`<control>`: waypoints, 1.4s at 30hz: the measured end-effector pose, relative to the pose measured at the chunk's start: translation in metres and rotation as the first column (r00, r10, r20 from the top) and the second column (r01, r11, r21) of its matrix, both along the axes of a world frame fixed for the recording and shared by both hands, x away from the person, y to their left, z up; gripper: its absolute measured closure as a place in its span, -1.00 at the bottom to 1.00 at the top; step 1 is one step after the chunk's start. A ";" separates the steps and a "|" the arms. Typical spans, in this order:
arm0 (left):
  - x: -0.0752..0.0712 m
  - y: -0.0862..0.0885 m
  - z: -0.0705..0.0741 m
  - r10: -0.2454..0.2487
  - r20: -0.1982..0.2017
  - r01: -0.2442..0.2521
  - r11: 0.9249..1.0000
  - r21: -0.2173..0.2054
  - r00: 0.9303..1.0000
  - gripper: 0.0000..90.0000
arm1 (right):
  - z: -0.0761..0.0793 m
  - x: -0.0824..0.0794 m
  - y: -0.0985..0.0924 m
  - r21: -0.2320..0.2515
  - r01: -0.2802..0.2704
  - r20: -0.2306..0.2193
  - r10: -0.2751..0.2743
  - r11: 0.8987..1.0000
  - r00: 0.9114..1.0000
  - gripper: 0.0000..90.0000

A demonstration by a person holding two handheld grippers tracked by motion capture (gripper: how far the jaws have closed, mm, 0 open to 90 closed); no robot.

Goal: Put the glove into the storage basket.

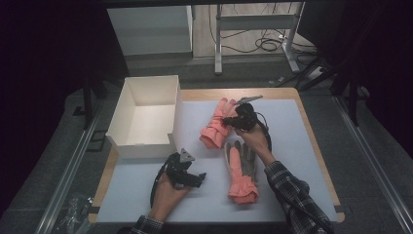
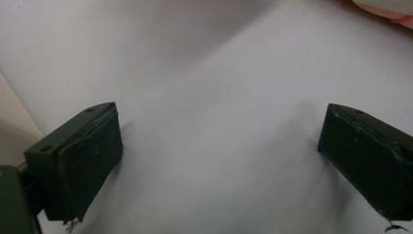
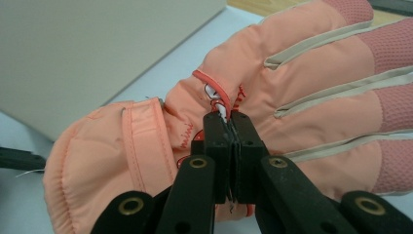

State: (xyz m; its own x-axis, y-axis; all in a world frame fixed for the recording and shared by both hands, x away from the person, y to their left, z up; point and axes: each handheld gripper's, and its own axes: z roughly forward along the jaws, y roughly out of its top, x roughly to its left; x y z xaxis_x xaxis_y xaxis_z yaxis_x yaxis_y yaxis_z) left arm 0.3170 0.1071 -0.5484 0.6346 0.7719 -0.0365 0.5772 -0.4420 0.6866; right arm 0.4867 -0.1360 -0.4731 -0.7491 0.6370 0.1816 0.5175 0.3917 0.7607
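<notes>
Two salmon-pink winter gloves lie on a white mat [image 1: 292,146]. The far glove [image 1: 213,129] rests beside the box, and my right gripper [image 1: 230,120] is shut on its back. In the right gripper view the jaws [image 3: 230,127] pinch the fabric of that glove [image 3: 302,87] just below a red cord loop [image 3: 214,90]. The near glove [image 1: 242,176], grey on its palm side, lies apart toward the front. Left of that glove my left gripper [image 1: 198,178] sits low over the mat. Its jaws [image 2: 219,156] stand wide open with bare mat [image 2: 209,73] between them.
An open white cardboard box [image 1: 143,150] stands at the back left of the mat, its wall [image 3: 87,48] close behind the held glove. The wooden table edge [image 1: 311,131] frames the mat. Table legs and cables are on the floor beyond.
</notes>
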 end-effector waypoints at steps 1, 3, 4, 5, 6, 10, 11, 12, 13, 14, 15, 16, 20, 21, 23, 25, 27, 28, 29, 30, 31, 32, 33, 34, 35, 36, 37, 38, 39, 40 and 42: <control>0.000 0.000 0.000 0.000 0.001 0.000 1.000 -0.001 1.000 -0.95 | 0.002 -0.001 -0.001 0.004 -0.005 -0.001 0.005 1.000 1.000 0.93; 0.000 0.000 0.000 -0.001 0.002 0.001 1.000 0.000 1.000 -0.95 | 0.009 -0.003 -0.002 0.015 -0.023 -0.002 0.023 1.000 1.000 0.93; 0.000 0.000 0.000 -0.001 0.002 0.001 1.000 0.000 1.000 -0.95 | 0.012 -0.004 -0.003 0.018 -0.032 -0.003 0.032 0.999 0.999 0.93; 0.000 0.000 0.000 -0.002 0.002 0.002 1.000 0.000 1.000 -0.95 | 0.015 -0.005 -0.004 0.023 -0.041 -0.002 0.041 0.999 0.999 0.93; 0.000 0.000 0.000 -0.001 0.002 0.001 1.000 0.000 1.000 -0.95 | 0.018 -0.006 -0.005 0.025 -0.049 -0.004 0.049 0.998 0.999 0.93; 0.000 0.000 0.000 -0.001 0.002 0.001 1.000 -0.001 1.000 -0.95 | 0.029 -0.013 -0.010 0.025 -0.088 -0.006 0.088 0.996 0.996 0.93; 0.000 0.000 0.000 -0.002 0.000 0.002 1.000 0.000 1.000 -0.95 | 0.032 -0.015 -0.012 0.026 -0.099 -0.006 0.099 0.995 0.995 0.93; 0.000 0.000 0.000 -0.002 0.000 0.002 1.000 0.000 1.000 -0.95 | 0.035 -0.016 -0.013 0.026 -0.111 -0.006 0.111 0.993 0.994 0.93; 0.000 0.000 0.000 0.000 0.002 0.000 1.000 -0.004 1.000 -0.95 | 0.037 -0.018 -0.015 0.026 -0.121 -0.007 0.121 0.992 0.993 0.93; 0.000 0.000 0.000 0.000 0.002 0.000 1.000 -0.003 1.000 -0.95 | 0.039 -0.020 -0.016 0.026 -0.131 -0.007 0.131 0.991 0.991 0.93; 0.000 0.000 0.000 0.000 0.002 0.000 1.000 -0.003 1.000 -0.95 | 0.041 -0.022 -0.018 0.026 -0.142 -0.007 0.142 0.990 0.990 0.93; 0.000 0.000 0.000 -0.001 0.002 0.001 1.000 -0.003 1.000 -0.95 | 0.043 -0.024 -0.019 0.023 -0.152 -0.007 0.153 0.988 0.988 0.93; 0.000 0.000 0.000 -0.001 0.002 0.001 1.000 -0.001 1.000 -0.95 | 0.051 -0.034 -0.025 0.012 -0.189 -0.003 0.189 0.982 0.982 0.93; 0.000 0.000 0.000 -0.001 0.002 0.001 1.000 -0.001 1.000 -0.95 | 0.053 -0.037 -0.027 0.013 -0.197 -0.006 0.197 0.980 0.980 0.93; 0.000 0.000 0.000 -0.001 0.001 0.001 1.000 0.001 1.000 -0.95 | 0.056 -0.042 -0.030 0.016 -0.214 -0.005 0.214 0.977 0.977 0.93; 0.000 0.000 0.000 0.001 0.000 -0.001 1.000 -0.003 1.000 -0.95 | 0.059 -0.047 -0.034 0.013 -0.228 -0.003 0.228 0.974 0.974 0.93; 0.000 0.000 0.000 -0.002 0.002 0.002 1.000 0.000 1.000 -0.95 | 0.061 -0.053 -0.038 0.011 -0.249 -0.002 0.249 0.968 0.969 0.93; 0.000 0.000 0.000 0.000 0.003 0.000 1.000 0.000 1.000 -0.95 | 0.062 -0.056 -0.040 0.008 -0.258 -0.003 0.258 0.966 0.966 0.93; 0.000 0.000 0.000 0.000 0.003 0.000 1.000 0.000 1.000 -0.95 | 0.064 -0.060 -0.042 0.006 -0.268 -0.002 0.268 0.963 0.963 0.93; 0.000 0.000 0.000 0.000 0.003 0.000 1.000 0.000 1.000 -0.95 | 0.064 -0.063 -0.044 0.003 -0.278 0.000 0.278 0.961 0.961 0.93; 0.000 0.000 0.000 0.000 0.003 0.000 1.000 0.000 1.000 -0.95 | 0.065 -0.067 -0.045 0.003 -0.286 0.000 0.286 0.958 0.958 0.93; 0.000 0.000 0.000 0.000 0.003 0.000 1.000 -0.001 1.000 -0.95 | 0.065 -0.071 -0.047 0.003 -0.298 0.000 0.298 0.955 0.955 0.93; 0.000 0.000 0.000 0.000 0.003 0.000 1.000 -0.002 1.000 -0.95 | 0.066 -0.075 -0.049 -0.001 -0.303 -0.006 0.303 0.953 0.953 0.93; 0.000 0.000 0.000 -0.003 0.002 0.003 1.000 0.003 1.000 -0.95 | 0.066 -0.078 -0.051 -0.005 -0.311 -0.004 0.311 0.951 0.951 0.93; 0.000 0.000 0.000 -0.001 0.004 0.001 1.000 0.001 1.000 -0.95 | 0.066 -0.082 -0.053 -0.009 -0.320 -0.005 0.320 0.947 0.947 0.93; 0.000 0.000 0.000 -0.001 0.004 0.001 1.000 0.001 1.000 -0.95 | 0.066 -0.085 -0.055 -0.014 -0.328 -0.008 0.328 0.945 0.945 0.93; 0.000 0.000 0.000 -0.001 0.004 0.001 1.000 0.001 1.000 -0.95 | 0.066 -0.089 -0.058 -0.020 -0.338 -0.009 0.338 0.941 0.941 0.93; 0.000 0.000 0.000 -0.001 0.003 0.001 1.000 0.001 1.000 -0.95 | 0.065 -0.093 -0.060 -0.023 -0.349 -0.011 0.349 0.937 0.937 0.93; 0.000 0.000 0.000 -0.001 0.003 0.001 1.000 0.001 1.000 -0.95 | 0.065 -0.095 -0.062 -0.025 -0.356 -0.014 0.356 0.934 0.934 0.93; 0.000 0.000 0.000 -0.001 0.003 0.001 1.000 0.001 1.000 -0.95 | 0.065 -0.098 -0.064 -0.028 -0.366 -0.017 0.366 0.930 0.931 0.93; 0.000 0.000 0.000 -0.001 0.003 0.001 1.000 -0.001 1.000 -0.95 | 0.064 -0.105 -0.067 -0.040 -0.381 -0.021 0.380 0.924 0.925 0.93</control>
